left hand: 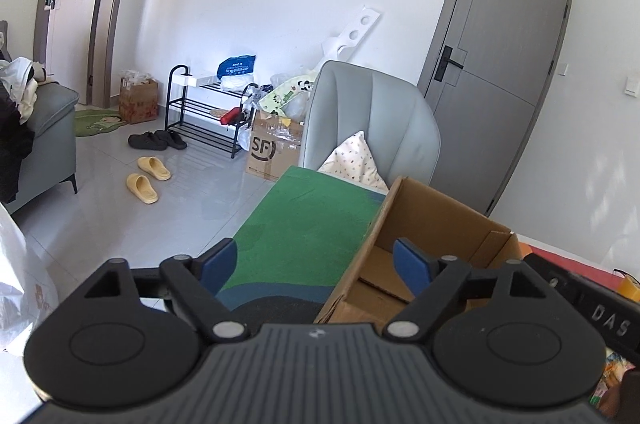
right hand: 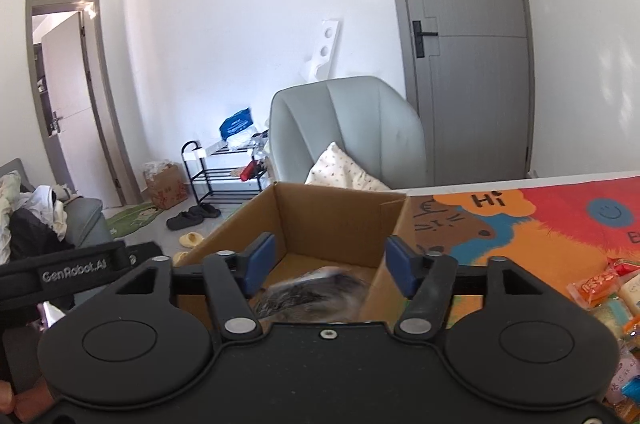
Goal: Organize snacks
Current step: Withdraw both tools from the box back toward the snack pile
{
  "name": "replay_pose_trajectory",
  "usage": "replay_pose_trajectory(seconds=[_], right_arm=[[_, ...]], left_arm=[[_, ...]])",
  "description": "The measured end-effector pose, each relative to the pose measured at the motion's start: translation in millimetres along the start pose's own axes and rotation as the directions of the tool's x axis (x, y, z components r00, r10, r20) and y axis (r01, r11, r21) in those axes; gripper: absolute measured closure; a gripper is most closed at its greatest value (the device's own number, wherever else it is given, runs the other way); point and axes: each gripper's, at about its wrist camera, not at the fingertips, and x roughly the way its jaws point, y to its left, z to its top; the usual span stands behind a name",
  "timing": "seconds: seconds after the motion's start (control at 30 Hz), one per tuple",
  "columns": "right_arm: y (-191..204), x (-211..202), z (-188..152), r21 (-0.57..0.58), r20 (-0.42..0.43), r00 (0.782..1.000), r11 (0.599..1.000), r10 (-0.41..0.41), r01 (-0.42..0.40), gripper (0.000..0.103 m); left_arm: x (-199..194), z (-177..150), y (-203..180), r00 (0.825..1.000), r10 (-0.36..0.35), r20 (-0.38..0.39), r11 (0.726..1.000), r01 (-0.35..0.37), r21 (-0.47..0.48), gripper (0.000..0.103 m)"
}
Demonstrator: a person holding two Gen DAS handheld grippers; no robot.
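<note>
An open cardboard box (right hand: pixel 336 220) stands on the table's colourful mat (right hand: pixel 520 232). In the left wrist view the box (left hand: pixel 432 216) lies to the right on the green part of the mat (left hand: pixel 308 220). My left gripper (left hand: pixel 316 266) is open and empty, its right pad over the box's near left wall. My right gripper (right hand: pixel 331 266) is open above the box. A blurred grey and dark packet (right hand: pixel 316 292) shows low between its pads, over the box's inside, and the pads are not pressing on it. Several snack packets (right hand: pixel 600 288) lie at the right on the mat.
A grey chair (right hand: pixel 348 128) with a patterned pillow (right hand: pixel 340 172) stands just behind the table. Behind it is a grey door (right hand: pixel 468 44). On the floor to the left are a black shoe rack (left hand: pixel 208 112), slippers (left hand: pixel 148 176), cardboard boxes and a sofa (left hand: pixel 44 136).
</note>
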Motion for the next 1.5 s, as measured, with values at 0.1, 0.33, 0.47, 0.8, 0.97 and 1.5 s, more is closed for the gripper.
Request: replay_pose_trajectory(seconds=[0.1,0.33,0.47,0.8,0.97,1.5], right_arm=[[-8.1,-2.6,0.5,0.034,-0.008,1.0,0.999,-0.017,0.017,0.037],[-20.5,-21.8,-10.6,0.052,-0.014,0.998,0.996,-0.066,0.066,0.024],[-29.2,-33.1,-15.3,0.055,-0.016,0.995,0.994,-0.095,0.095,0.02],[-62.3,-71.6,-25.6,0.099,-0.017,0.985,0.981,-0.169,0.17,0.012],[-77.7,-97.2,-30.1,0.118,-0.002,0.978,0.971,-0.208,0.207,0.004],[-130.7,-146.8,-38.9,0.189,0.005,0.95,0.933,-0.313,0.306,0.0]], left_arm=[[-0.7,-2.6,-0.6,1.0,0.009,-0.007,1.0,-0.009,-0.001,0.014],[-8.0,-4.8,-9.2,1.0,-0.009,-0.001,1.0,0.009,0.007,0.003],[-13.4,-9.0,-21.3,1.0,-0.023,-0.002,0.999,0.023,0.027,0.002],[-37.1,-20.2,-47.3,0.997,-0.071,-0.02,0.996,0.072,0.06,0.001],[-43.2,-25.4,-62.6,0.995,-0.089,-0.048,0.992,0.093,0.082,0.001],[-66.7,-50.7,-114.5,0.981,-0.165,-0.103,0.965,0.182,0.189,0.001]])
